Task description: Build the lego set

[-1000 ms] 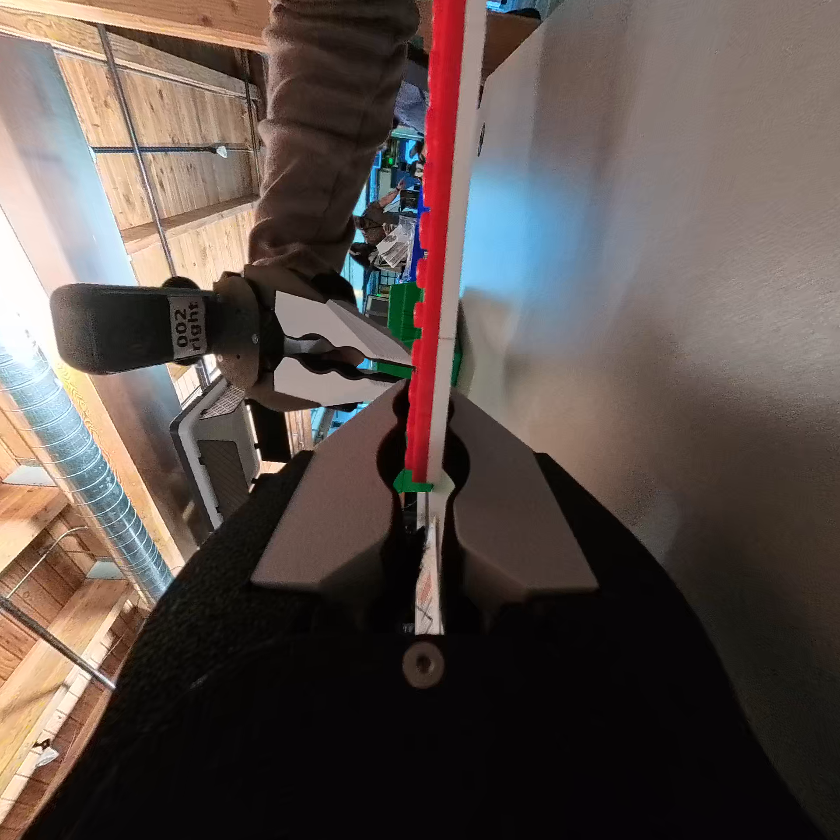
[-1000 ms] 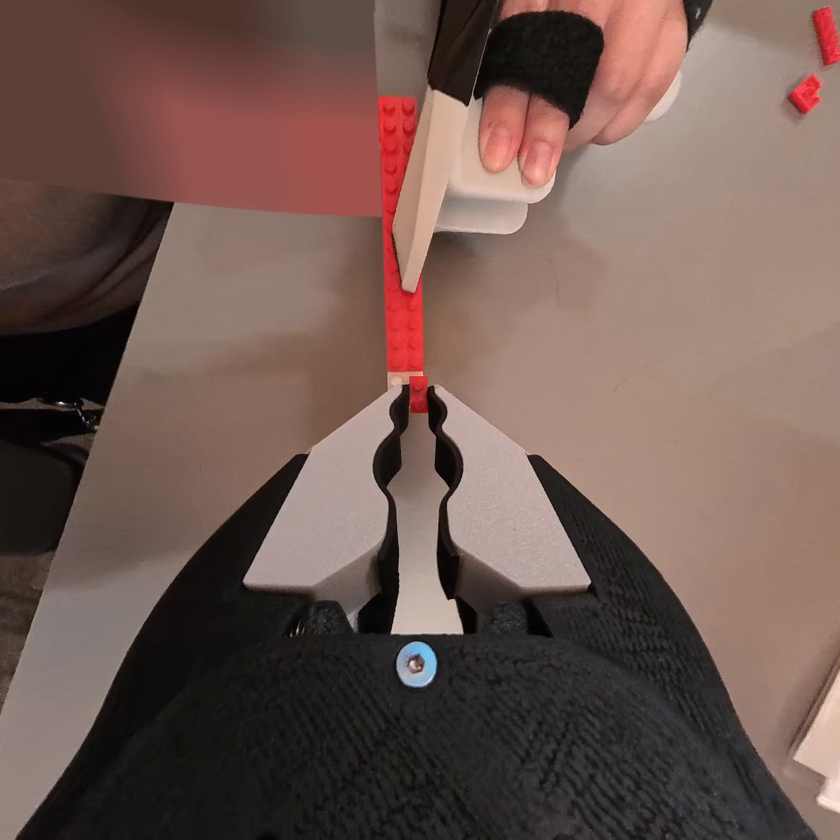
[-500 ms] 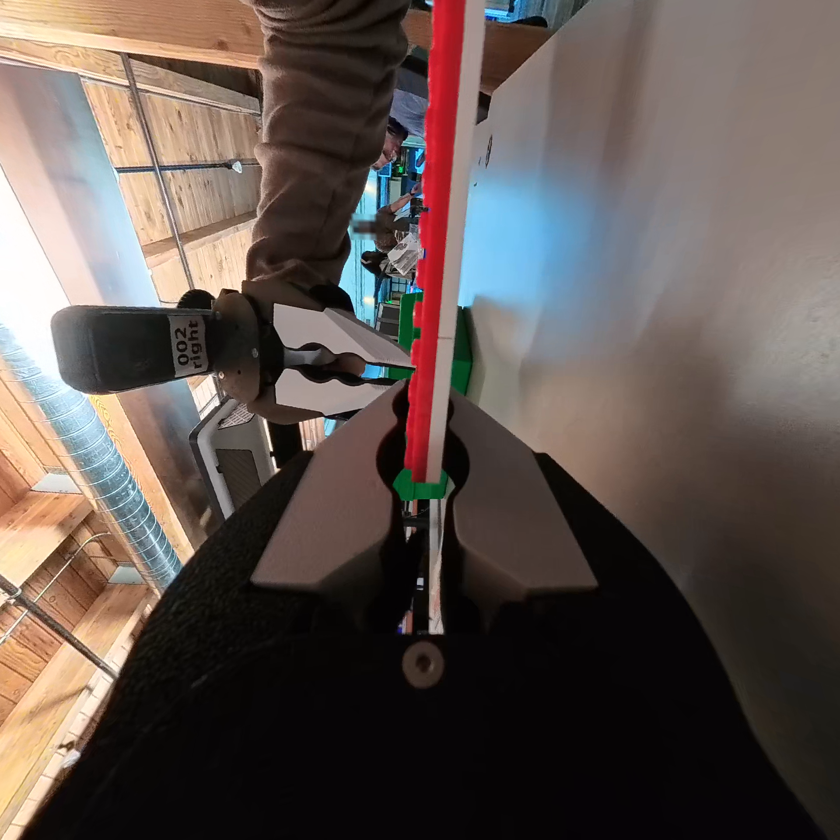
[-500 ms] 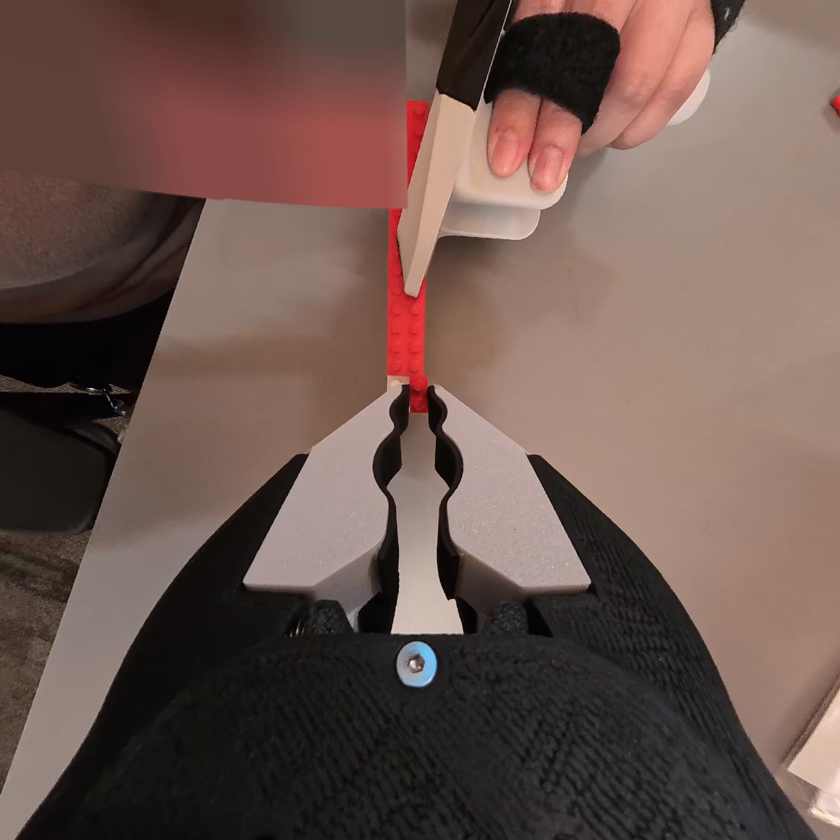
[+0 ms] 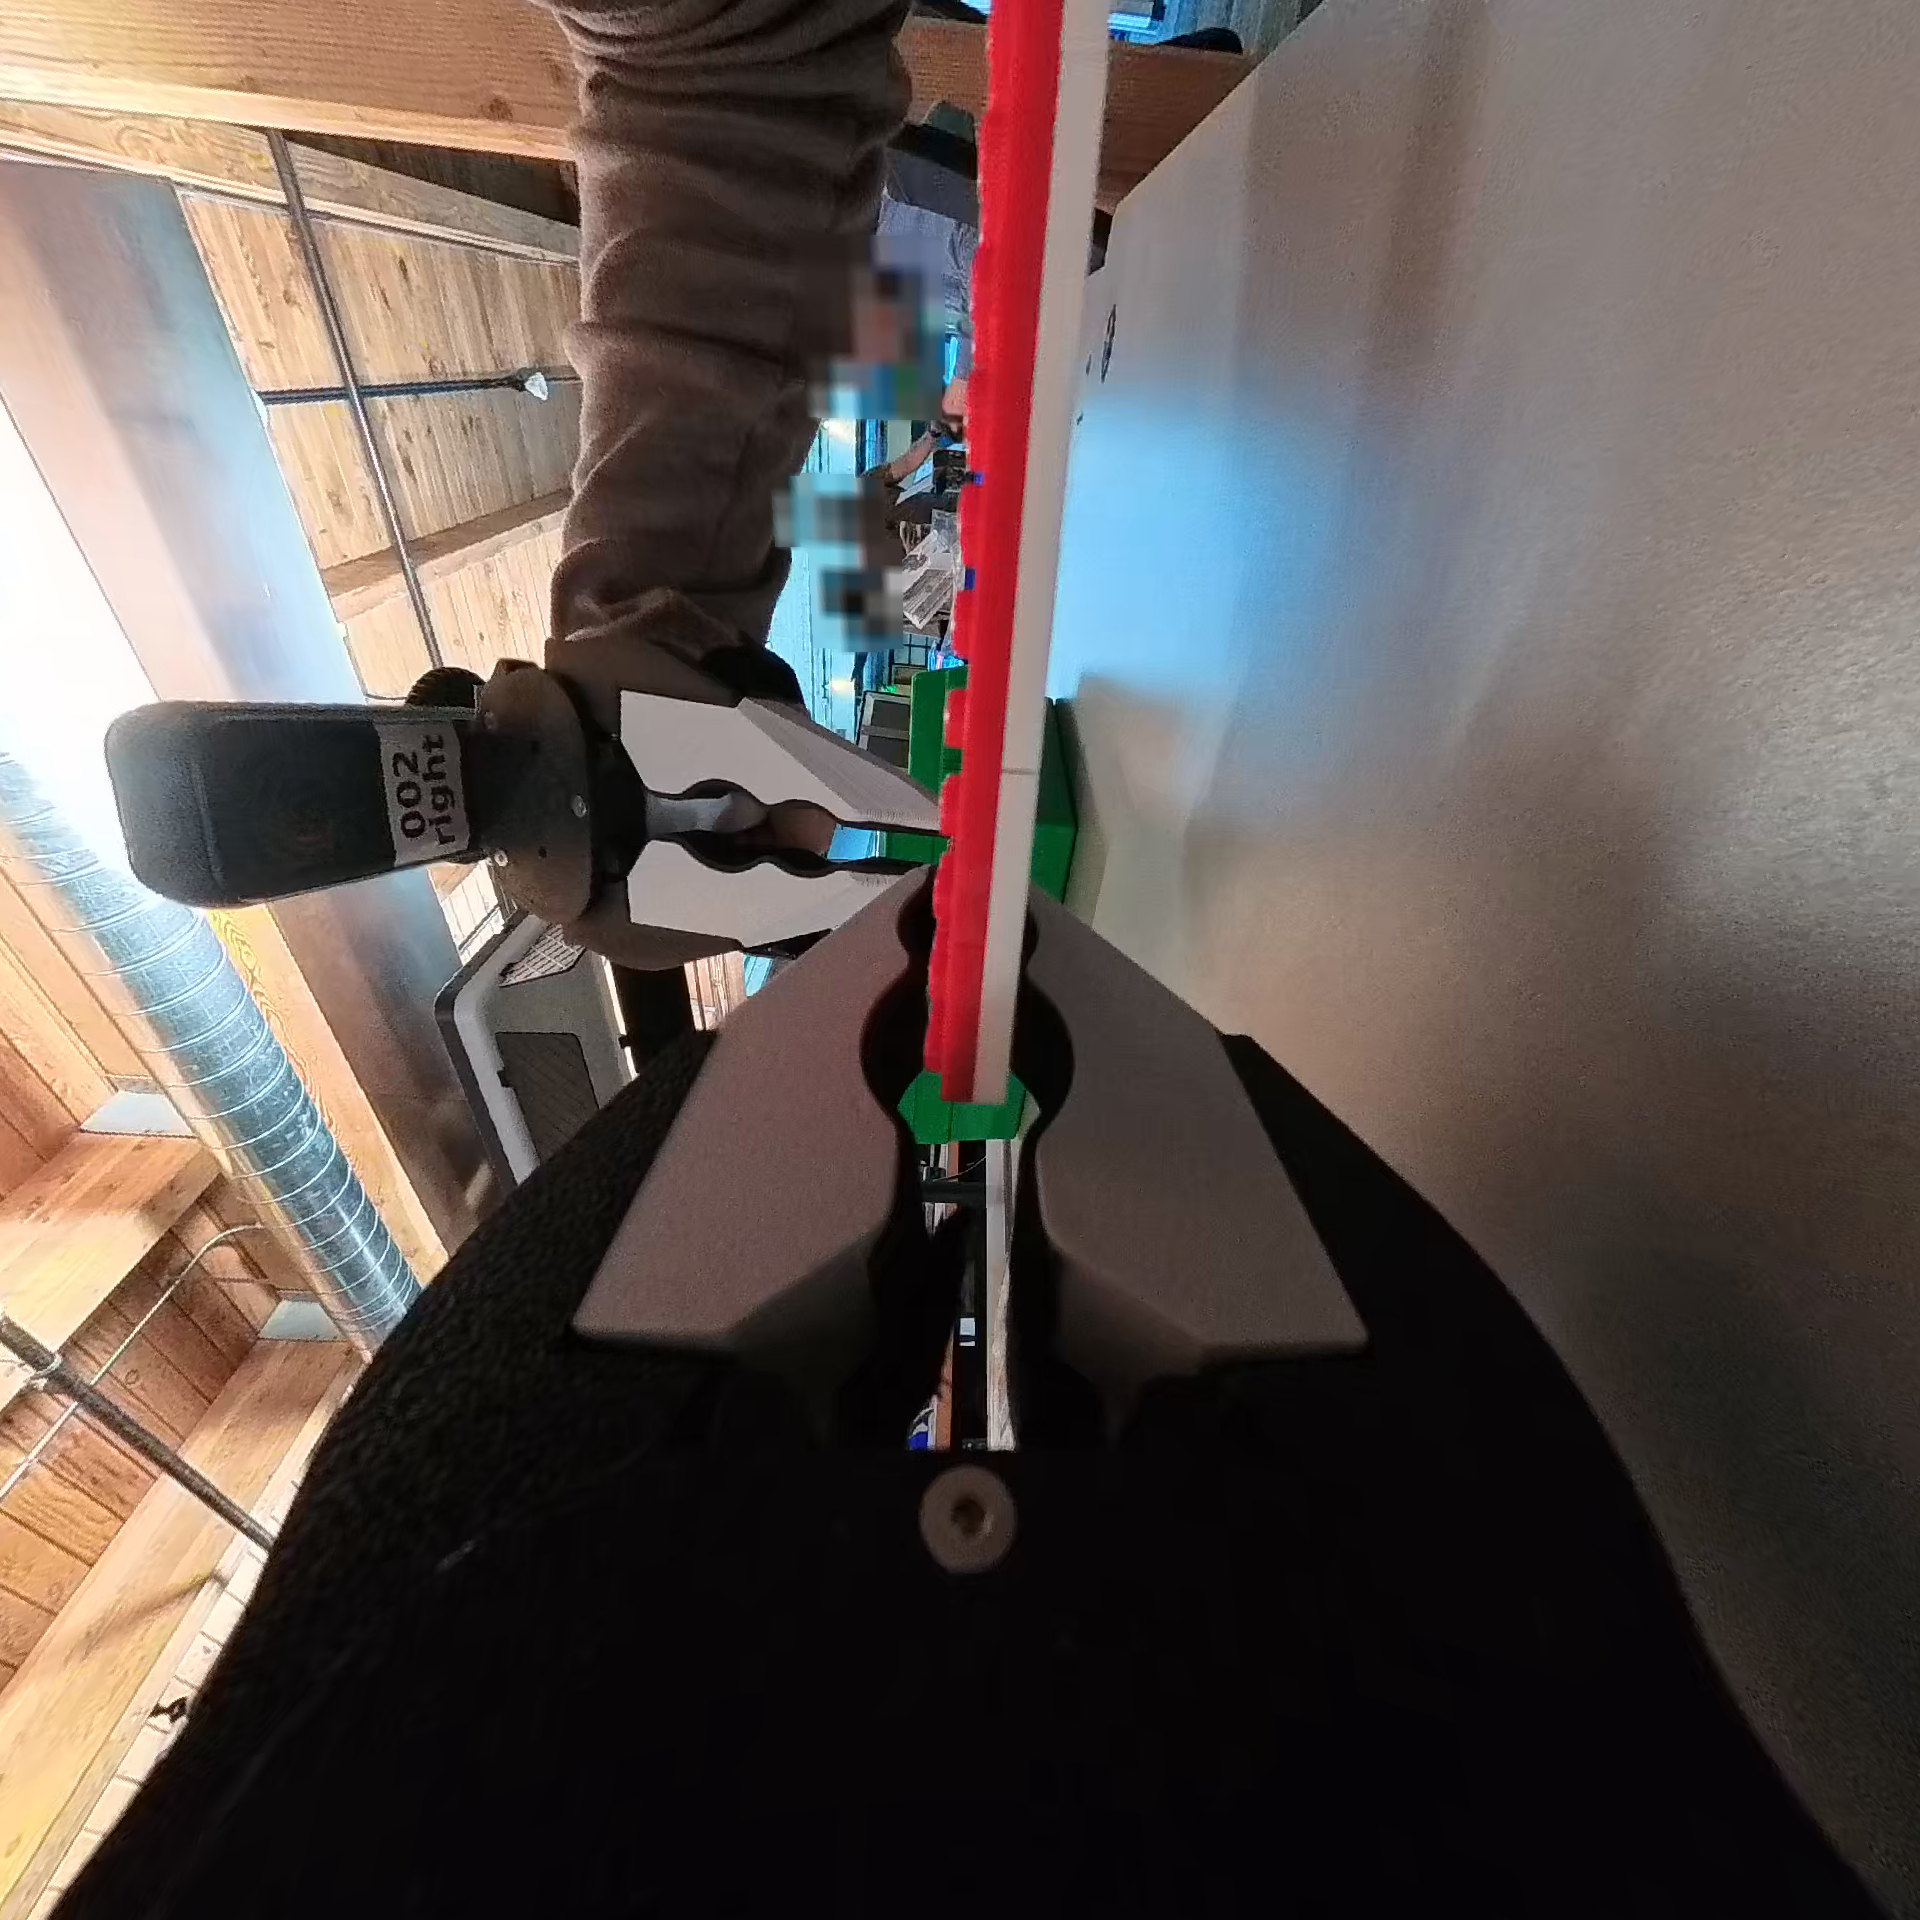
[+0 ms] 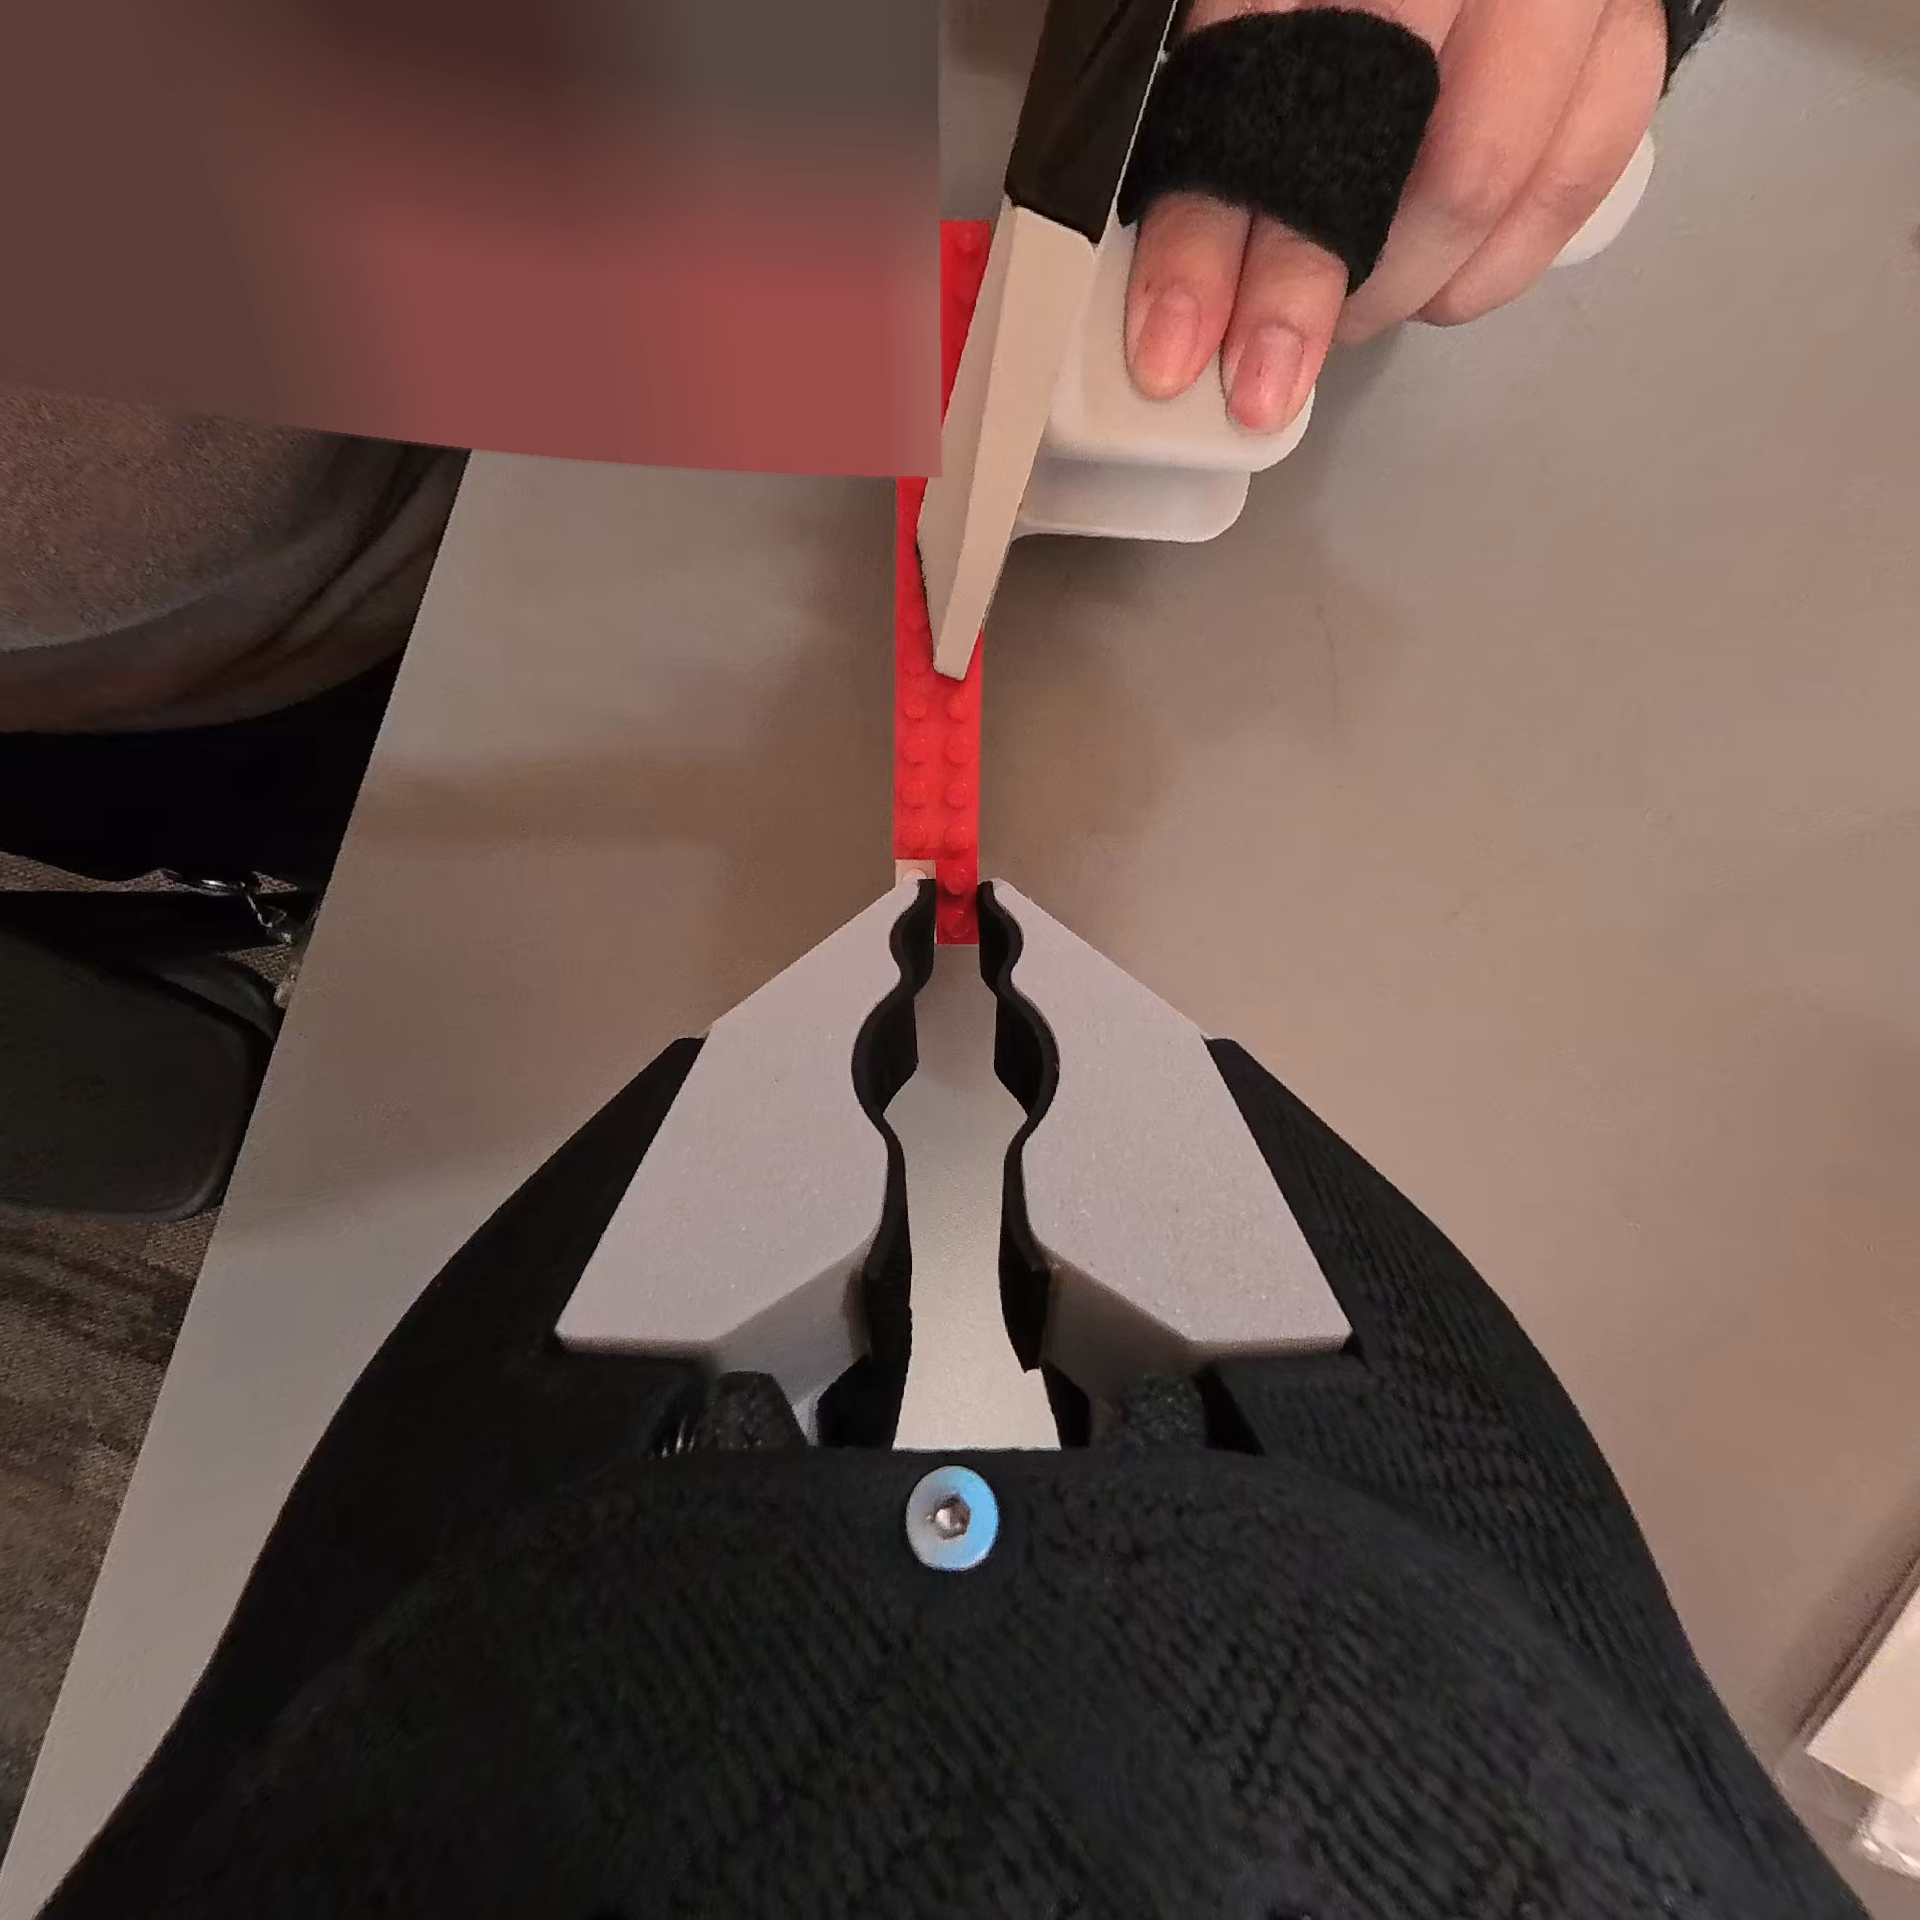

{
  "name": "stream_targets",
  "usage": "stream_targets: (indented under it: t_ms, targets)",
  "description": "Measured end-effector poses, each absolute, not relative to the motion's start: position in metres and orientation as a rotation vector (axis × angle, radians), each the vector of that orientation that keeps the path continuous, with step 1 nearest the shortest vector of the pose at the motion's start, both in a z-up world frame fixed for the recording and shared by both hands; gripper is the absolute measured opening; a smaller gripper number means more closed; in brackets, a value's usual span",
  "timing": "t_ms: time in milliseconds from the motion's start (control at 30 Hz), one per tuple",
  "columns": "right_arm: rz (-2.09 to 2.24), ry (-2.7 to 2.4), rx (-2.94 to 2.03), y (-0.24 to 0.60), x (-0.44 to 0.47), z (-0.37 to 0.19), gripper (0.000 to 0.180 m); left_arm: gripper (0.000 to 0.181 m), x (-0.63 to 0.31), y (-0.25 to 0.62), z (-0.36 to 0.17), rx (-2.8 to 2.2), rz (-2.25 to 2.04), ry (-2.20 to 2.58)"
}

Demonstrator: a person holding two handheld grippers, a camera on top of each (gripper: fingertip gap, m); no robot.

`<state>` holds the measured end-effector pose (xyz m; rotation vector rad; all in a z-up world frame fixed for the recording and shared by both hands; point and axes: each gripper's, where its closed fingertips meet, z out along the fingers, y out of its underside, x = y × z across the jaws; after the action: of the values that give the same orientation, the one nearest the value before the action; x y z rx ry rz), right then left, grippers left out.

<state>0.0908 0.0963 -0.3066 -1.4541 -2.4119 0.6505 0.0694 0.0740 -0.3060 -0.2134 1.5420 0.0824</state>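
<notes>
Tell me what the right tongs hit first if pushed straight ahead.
Probably the red and white lego strip: the right tongs already pinch a small red piece at its near end, so no gap remains.

- A grey table (image 6: 1455, 831) filled most of the right wrist view.
- A ribbed metal duct (image 5: 208, 1039) ran below a wooden plank ceiling (image 5: 436, 343) in the left wrist view.
- A grey case with a white rim (image 5: 530, 1029) showed behind.
- A brown sleeve (image 5: 707, 312) hung at the top.
- Pale paper edges (image 6: 1870, 1704) lay at the table's right edge.
</notes>
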Motion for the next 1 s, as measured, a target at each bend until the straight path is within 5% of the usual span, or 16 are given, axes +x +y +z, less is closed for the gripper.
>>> stream_targets:
  t_ms: [33, 433, 800, 1000]
  targets:
    - [0.648, -2.409, -1.454, 0.097, 0.091, -0.307, 0.006, 0.008, 0.069, 0.074, -0.306, -0.215, 0.083, 1.541]
    - [0.651, -2.357, -1.433, 0.095, 0.091, -0.300, 0.015, 0.008, 0.069, 0.076, -0.305, -0.220, 0.083, 1.539]
    - [0.218, -1.959, -1.264, 0.102, 0.095, -0.290, 0.078, 0.008, 0.069, 0.084, -0.304, -0.257, 0.098, 1.528]
    - [-0.044, -1.657, -1.016, 0.097, 0.072, -0.295, 0.075, 0.008, 0.069, 0.085, -0.303, -0.263, 0.100, 1.522]
